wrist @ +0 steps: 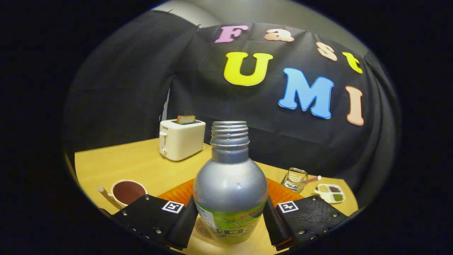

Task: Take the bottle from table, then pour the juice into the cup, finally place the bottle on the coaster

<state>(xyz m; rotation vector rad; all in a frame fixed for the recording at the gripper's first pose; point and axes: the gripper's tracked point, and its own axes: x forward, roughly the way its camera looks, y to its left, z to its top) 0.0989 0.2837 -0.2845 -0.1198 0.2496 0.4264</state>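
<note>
Gripper view: fingers (230, 219) pinch the upright, uncapped silver metal bottle (230, 191), neck up; beyond-left, a cream cup (127, 193) holds dark liquid.

Gripper clamped on the bottle

The gripper (230, 219) is level, one finger pressing each side of the upright bottle (230, 191), gripping its lower body; fiducial tags face up on both fingers.

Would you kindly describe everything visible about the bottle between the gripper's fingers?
The bottle looks like silver metal, with a threaded neck, no cap and a green label low on its body. It stands upright between the gripper fingers, which sit close against its sides. An orange coaster lies behind it; its base is hidden.
</note>
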